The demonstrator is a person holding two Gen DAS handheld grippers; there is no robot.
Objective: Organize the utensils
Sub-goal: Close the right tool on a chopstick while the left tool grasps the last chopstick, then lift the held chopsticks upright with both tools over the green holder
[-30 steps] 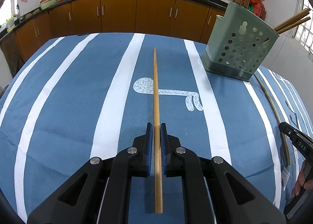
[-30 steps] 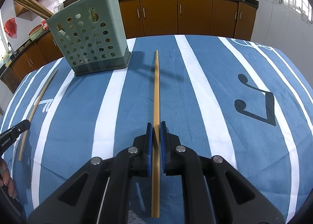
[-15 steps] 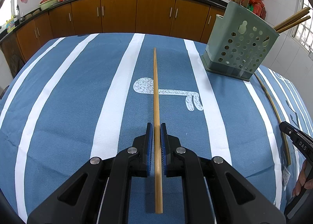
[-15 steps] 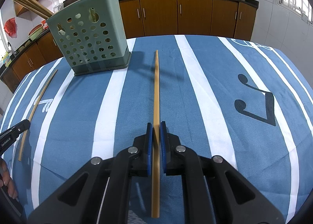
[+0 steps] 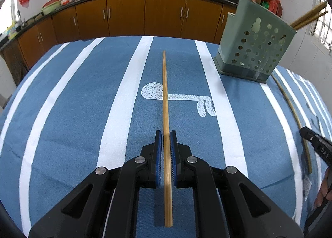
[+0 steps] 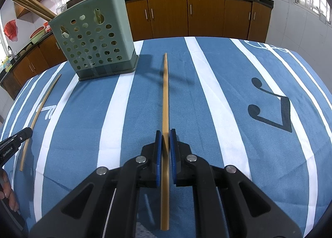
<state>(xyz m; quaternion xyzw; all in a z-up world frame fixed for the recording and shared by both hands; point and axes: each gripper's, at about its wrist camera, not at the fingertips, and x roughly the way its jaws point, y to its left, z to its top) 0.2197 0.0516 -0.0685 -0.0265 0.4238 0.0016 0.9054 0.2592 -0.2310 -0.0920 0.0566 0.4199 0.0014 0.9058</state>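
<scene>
My left gripper is shut on a wooden chopstick that points forward over the blue striped tablecloth. My right gripper is shut on another wooden chopstick, also pointing forward. A green perforated utensil holder with several chopsticks in it stands at the far right in the left wrist view; in the right wrist view the holder is at the far left. A loose chopstick lies on the cloth between the two grippers; it also shows in the right wrist view.
Wooden kitchen cabinets with pans on the counter run behind the table. The right gripper's side shows at the right edge of the left wrist view; the left gripper's side shows at the left edge of the right wrist view.
</scene>
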